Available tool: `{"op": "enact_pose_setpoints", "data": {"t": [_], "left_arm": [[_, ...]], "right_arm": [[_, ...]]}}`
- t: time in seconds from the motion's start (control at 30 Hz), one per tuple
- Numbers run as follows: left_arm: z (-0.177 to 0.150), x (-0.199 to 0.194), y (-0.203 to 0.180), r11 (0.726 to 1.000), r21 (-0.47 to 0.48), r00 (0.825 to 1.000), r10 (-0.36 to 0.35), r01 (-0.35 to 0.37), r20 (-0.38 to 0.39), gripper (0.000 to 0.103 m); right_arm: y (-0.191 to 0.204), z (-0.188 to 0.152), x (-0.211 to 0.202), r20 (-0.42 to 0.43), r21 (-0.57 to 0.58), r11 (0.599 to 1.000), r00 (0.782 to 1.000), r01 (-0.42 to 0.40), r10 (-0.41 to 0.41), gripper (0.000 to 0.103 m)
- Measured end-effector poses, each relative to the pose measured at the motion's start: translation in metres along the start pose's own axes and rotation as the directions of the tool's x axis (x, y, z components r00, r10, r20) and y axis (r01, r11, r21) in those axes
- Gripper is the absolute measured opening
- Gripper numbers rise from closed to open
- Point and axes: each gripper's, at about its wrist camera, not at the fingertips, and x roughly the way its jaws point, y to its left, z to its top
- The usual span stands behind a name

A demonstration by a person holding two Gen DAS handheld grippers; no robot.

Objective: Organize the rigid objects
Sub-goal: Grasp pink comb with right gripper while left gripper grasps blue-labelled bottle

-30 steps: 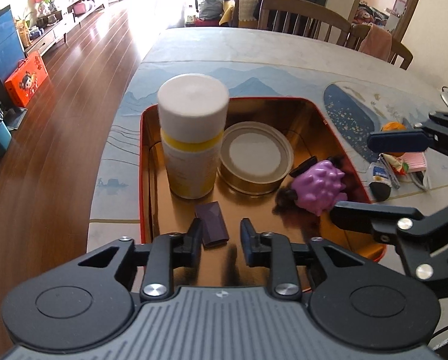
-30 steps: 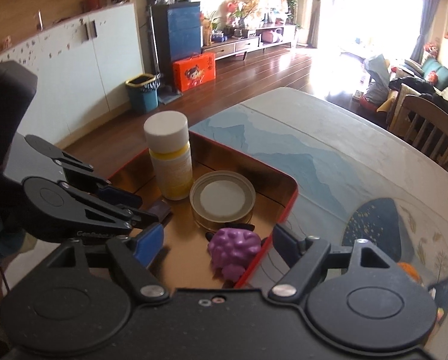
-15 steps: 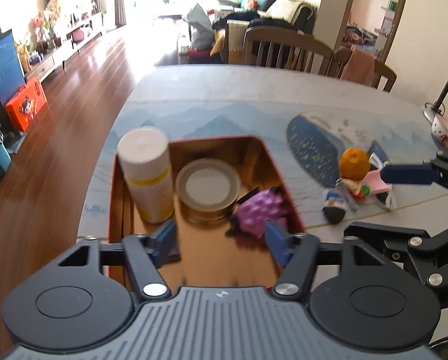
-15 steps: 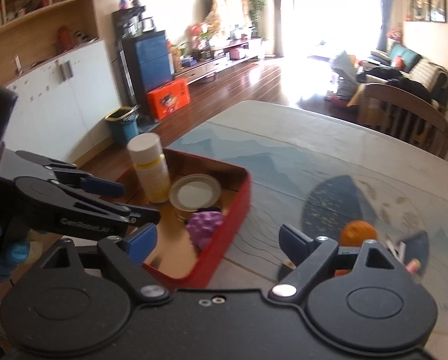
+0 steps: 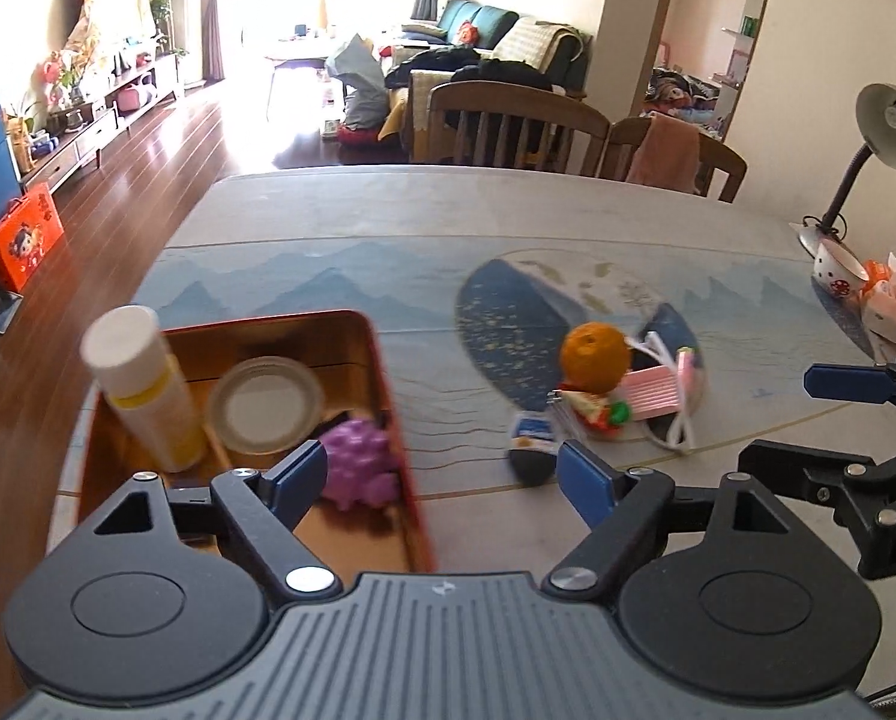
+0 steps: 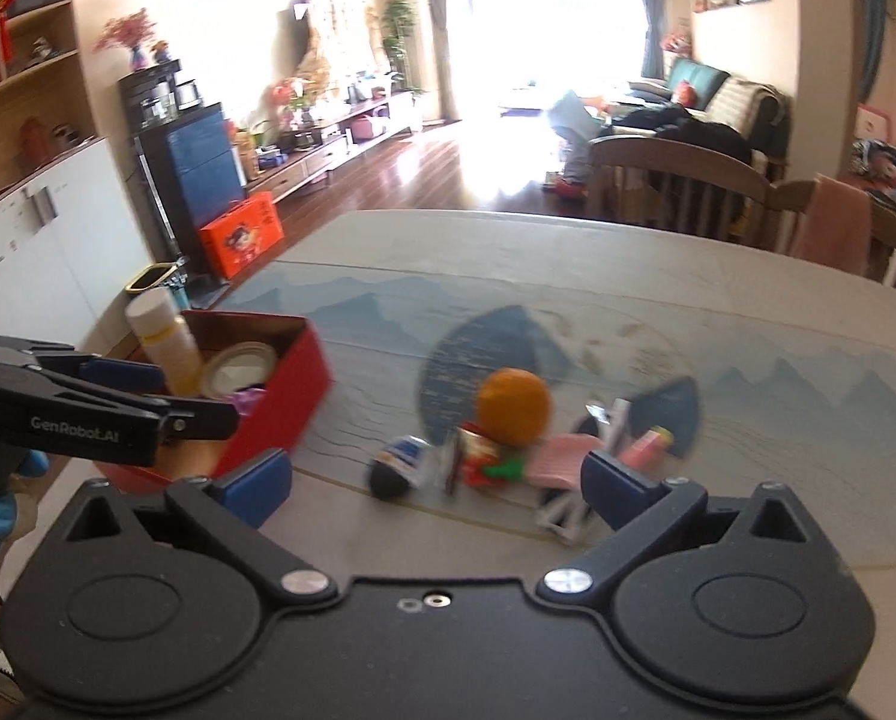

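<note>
**Both grippers wide and empty over a half-sorted table**

Left wrist view: the left gripper point(image 5: 438, 471) hangs above the near edge of the blue-patterned table point(image 5: 339, 222). Its jaws have just been opening and stand wide, nothing between them. Under its left finger sits the red metal tin with a gold inside point(image 5: 387, 360), at the table's left edge. In it stand an upright white-capped yellow bottle point(image 5: 141, 384), a round gold-rimmed lid point(image 5: 264, 405) just beside it, and a knobbly purple ball point(image 5: 357, 459) against the tin's right wall. Well apart, to the right on the bare table, lies a loose cluster: an orange fruit point(image 5: 595, 354), a pink comb-like piece point(image 5: 658, 393) with a white cord point(image 5: 682, 426), a small red-and-green item point(image 5: 604, 411) and a dark, blue-labelled tube point(image 5: 532, 438).

Right wrist view, blurred: the right gripper point(image 6: 438, 480) has just been opening too; its jaws stand spread and empty, just before the same cluster, the fruit point(image 6: 514, 399) at its centre. The tin point(image 6: 291, 384) lies to the left.
</note>
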Motion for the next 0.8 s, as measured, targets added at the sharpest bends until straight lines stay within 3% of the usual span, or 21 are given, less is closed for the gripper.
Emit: {"op": "enact_pose_setpoints", "data": {"t": [0.27, 0.5, 0.67, 0.8], "left_arm": [[-0.001, 0.027, -0.045, 1.0, 0.001, 1.0, -0.016, 0.016, -0.015, 0.084], [-0.004, 0.056, -0.073, 1.0, 0.01, 0.999, 0.029, -0.029, -0.039, 0.084], [-0.006, 0.077, -0.081, 0.998, 0.007, 0.996, 0.06, -0.06, -0.064, 0.084], [-0.008, 0.092, -0.086, 0.997, 0.009, 0.994, 0.072, -0.072, -0.081, 0.084]], "right_arm": [[-0.05, -0.01, -0.004, -0.021, 0.0, 1.0, 0.999, 0.03, -0.03, 0.103], [-0.087, -0.011, 0.01, -0.046, -0.02, 0.998, 0.997, 0.056, -0.056, 0.102], [-0.104, -0.009, 0.026, -0.078, -0.083, 0.996, 0.996, 0.036, -0.043, 0.1], [-0.099, -0.002, 0.04, -0.105, -0.219, 0.975, 0.994, -0.027, 0.004, 0.098]]}}
